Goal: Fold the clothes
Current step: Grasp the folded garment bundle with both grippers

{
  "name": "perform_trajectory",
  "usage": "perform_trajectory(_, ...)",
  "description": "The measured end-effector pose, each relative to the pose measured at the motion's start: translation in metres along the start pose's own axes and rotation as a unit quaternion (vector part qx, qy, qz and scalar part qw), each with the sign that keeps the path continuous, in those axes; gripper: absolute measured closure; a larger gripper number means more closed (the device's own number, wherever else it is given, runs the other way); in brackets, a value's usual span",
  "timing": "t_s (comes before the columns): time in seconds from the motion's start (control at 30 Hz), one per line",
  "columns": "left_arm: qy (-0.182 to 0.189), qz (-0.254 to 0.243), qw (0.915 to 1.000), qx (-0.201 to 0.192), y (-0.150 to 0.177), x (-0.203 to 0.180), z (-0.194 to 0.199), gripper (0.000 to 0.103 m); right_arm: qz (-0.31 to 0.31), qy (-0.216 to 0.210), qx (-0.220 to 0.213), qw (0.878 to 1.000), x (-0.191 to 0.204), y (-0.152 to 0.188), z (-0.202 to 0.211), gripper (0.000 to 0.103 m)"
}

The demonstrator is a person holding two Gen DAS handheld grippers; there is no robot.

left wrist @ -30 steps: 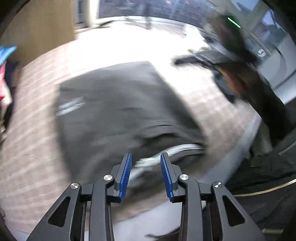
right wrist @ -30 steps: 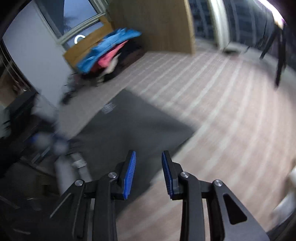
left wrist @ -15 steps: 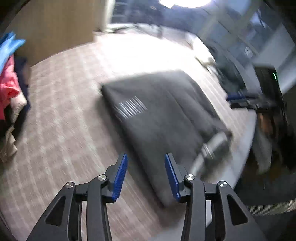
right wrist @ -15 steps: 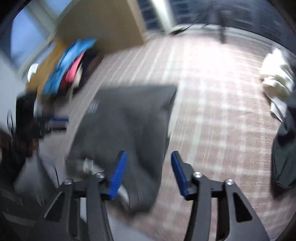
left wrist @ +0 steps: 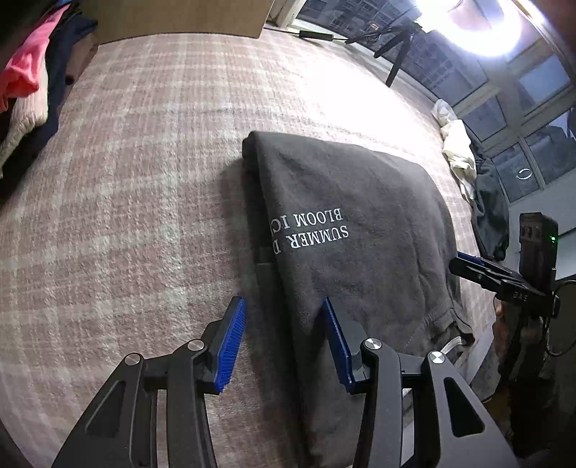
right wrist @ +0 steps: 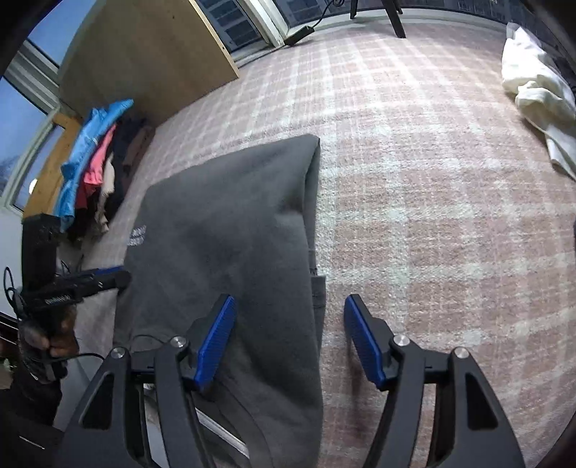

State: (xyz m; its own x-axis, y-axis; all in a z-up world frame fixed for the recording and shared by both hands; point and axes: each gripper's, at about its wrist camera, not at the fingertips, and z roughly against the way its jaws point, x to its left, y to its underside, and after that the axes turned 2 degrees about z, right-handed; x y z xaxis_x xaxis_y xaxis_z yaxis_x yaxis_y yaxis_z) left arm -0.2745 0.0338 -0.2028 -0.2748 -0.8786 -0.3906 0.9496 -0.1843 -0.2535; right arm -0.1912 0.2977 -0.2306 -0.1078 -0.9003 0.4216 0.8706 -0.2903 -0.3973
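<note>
Both jaws gape wider than before, empty, straddling opposite edges of the folded grey garment (left wrist: 360,223): left gripper (left wrist: 284,338), right gripper (right wrist: 289,338)

both wrist views look down close, sharing the grey garment (left wrist: 360,230) (right wrist: 223,230).

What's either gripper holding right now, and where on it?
Nothing. The left gripper and right gripper are both open, each straddling a side edge of the folded grey garment without clamping it.

Pink-and-cream plaid carpet (right wrist: 414,201). Wooden panel (right wrist: 144,61) by dark windows (left wrist: 504,108). Bright ring light (left wrist: 468,25) glares. Tripod legs (left wrist: 394,54) stand near glass.
</note>
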Motion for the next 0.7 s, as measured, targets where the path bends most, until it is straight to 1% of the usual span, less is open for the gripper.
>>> perform_trajectory(0.07,-0.009,-0.005,0.9999,0.001,-0.001,-0.006,-0.004,0.060,0.019,-0.006,0.002,1.000,0.003,0.001,-0.001,0.040)
perform_trajectory(0.1,-0.013,-0.008,0.9999,0.002,-0.002,-0.009,-0.006,0.060,0.024,-0.018,0.005,1.000,0.004,0.001,-0.003,0.040)
perform_trajectory(0.2,-0.031,-0.026,0.9992,0.006,-0.002,-0.020,-0.010,0.055,0.037,-0.037,0.009,0.999,0.011,0.002,-0.009,0.040)
perform_trajectory(0.27,-0.043,-0.033,0.9985,0.009,-0.002,-0.024,-0.011,0.053,0.053,-0.032,0.014,0.998,0.017,-0.002,-0.015,0.040)
perform_trajectory(0.33,-0.049,-0.037,0.9981,0.008,-0.002,-0.027,-0.012,0.052,0.062,-0.033,0.015,0.997,0.021,-0.003,-0.019,0.040)
perform_trajectory(0.37,-0.052,-0.039,0.9979,0.007,-0.002,-0.028,-0.012,0.053,0.062,-0.037,0.015,0.997,0.022,-0.002,-0.019,0.042)
perform_trajectory(0.4,-0.055,-0.041,0.9976,0.006,-0.002,-0.029,-0.012,0.057,0.060,-0.043,0.015,0.997,0.023,-0.002,-0.020,0.042)
perform_trajectory(0.47,-0.060,-0.048,0.9970,0.007,-0.002,-0.033,-0.015,0.062,0.062,-0.046,0.017,0.997,0.025,-0.001,-0.023,0.060)
perform_trajectory(0.5,-0.061,-0.051,0.9968,0.007,-0.002,-0.034,-0.015,0.064,0.065,-0.044,0.018,0.997,0.026,-0.001,-0.024,0.065)
perform_trajectory(0.53,-0.062,-0.054,0.9966,0.008,-0.002,-0.036,-0.016,0.066,0.067,-0.043,0.019,0.997,0.027,-0.001,-0.025,0.073)
perform_trajectory(0.57,-0.063,-0.057,0.9964,0.008,-0.002,-0.038,-0.017,0.071,0.063,-0.052,0.019,0.996,0.026,-0.001,-0.026,0.079)
perform_trajectory(0.6,-0.059,-0.056,0.9967,0.005,-0.001,-0.039,-0.016,0.079,0.058,-0.061,0.020,0.996,0.024,-0.001,-0.026,0.081)
perform_trajectory(0.63,-0.054,-0.054,0.9971,0.002,0.000,-0.039,-0.016,0.084,0.053,-0.070,0.020,0.996,0.023,-0.002,-0.026,0.083)
perform_trajectory(0.67,-0.049,-0.053,0.9974,-0.001,0.001,-0.040,-0.016,0.087,0.048,-0.079,0.021,0.995,0.021,-0.002,-0.027,0.084)
perform_trajectory(0.7,-0.054,-0.061,0.9966,-0.007,0.002,-0.043,-0.017,0.088,0.043,-0.088,0.021,0.995,0.019,-0.002,-0.027,0.084)
